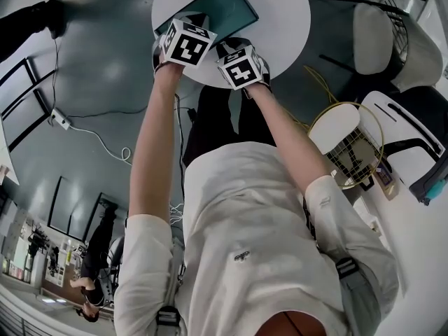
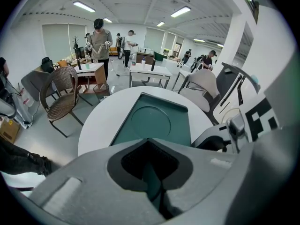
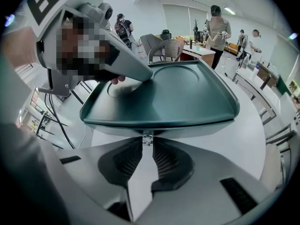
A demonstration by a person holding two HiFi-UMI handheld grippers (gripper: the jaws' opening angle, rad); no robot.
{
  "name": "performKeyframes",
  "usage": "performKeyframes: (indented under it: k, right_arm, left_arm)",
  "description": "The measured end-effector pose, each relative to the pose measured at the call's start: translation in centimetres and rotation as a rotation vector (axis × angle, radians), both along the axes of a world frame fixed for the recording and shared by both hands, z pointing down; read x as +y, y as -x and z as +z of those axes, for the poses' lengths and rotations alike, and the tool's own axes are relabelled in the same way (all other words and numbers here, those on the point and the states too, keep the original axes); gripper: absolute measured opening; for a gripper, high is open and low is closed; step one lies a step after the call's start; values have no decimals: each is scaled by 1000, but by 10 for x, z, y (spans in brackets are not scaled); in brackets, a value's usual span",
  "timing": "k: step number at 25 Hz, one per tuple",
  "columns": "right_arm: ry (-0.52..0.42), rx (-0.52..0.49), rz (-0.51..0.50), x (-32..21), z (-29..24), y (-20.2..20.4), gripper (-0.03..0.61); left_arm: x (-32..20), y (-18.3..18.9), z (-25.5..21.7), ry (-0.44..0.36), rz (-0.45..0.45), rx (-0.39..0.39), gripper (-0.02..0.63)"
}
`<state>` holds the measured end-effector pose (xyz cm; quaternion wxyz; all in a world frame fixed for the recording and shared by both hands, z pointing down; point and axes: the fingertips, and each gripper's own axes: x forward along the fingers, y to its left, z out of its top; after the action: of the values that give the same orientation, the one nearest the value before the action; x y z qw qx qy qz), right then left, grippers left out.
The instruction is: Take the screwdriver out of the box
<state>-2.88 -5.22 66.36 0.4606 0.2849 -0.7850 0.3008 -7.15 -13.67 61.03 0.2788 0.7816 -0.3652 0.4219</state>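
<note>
A shut dark green box (image 1: pixel 231 9) lies on the round white table (image 1: pixel 280 19); no screwdriver shows. My left gripper (image 1: pixel 185 44) rests on the box's near left part. In the left gripper view its jaws (image 2: pixel 150 142) stand shut, tips together over the lid (image 2: pixel 154 121). My right gripper (image 1: pixel 241 65) is at the box's near edge. In the right gripper view its jaws (image 3: pixel 147 142) pinch a small silver latch (image 3: pixel 147 138) under the lid's rim (image 3: pixel 187 93). There the left gripper (image 3: pixel 133 71) presses on the lid's top.
A wicker chair (image 2: pixel 58 95) stands left of the table, a white chair (image 1: pixel 388 37) to the right. A wire basket stool (image 1: pixel 350 145) and yellow cable lie by my right side, and white cables (image 1: pixel 91 135) cross the floor. People stand at desks far behind.
</note>
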Motion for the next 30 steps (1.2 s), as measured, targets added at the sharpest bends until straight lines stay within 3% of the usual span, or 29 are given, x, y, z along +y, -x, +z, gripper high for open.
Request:
performKeyframes:
  k: [30]
  right_arm:
    - [51,31,16,52,6,-41,77]
  left_arm:
    - [-1,3,0,-15,-29,-9,9]
